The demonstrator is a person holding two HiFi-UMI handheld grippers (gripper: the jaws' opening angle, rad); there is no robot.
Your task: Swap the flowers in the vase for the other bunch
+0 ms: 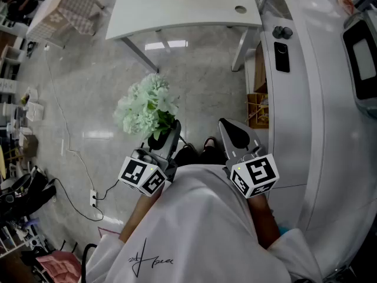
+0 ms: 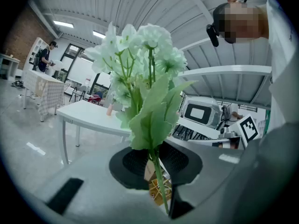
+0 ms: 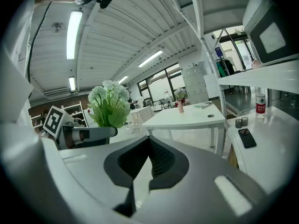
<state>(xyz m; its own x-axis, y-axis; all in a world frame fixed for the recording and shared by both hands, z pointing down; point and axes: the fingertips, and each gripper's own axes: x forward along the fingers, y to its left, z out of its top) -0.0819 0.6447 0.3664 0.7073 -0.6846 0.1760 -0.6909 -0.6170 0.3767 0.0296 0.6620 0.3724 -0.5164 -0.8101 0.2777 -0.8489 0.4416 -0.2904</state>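
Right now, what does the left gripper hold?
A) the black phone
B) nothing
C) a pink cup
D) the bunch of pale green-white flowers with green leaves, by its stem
D: in the left gripper view the left gripper pinches the pale green-white flower bunch by its thin stem, with the blooms standing above the jaws.

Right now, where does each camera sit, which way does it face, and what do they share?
Head view: on the person's head, facing steeply down at floor; shows shirt, left gripper holding flowers, right gripper.
Left gripper view: on that gripper, facing along jaws closed on flower stem; person's shirt at right.
Right gripper view: on that gripper, facing along shut, empty jaws; left gripper at left.
Shared: all show the flowers and white table.
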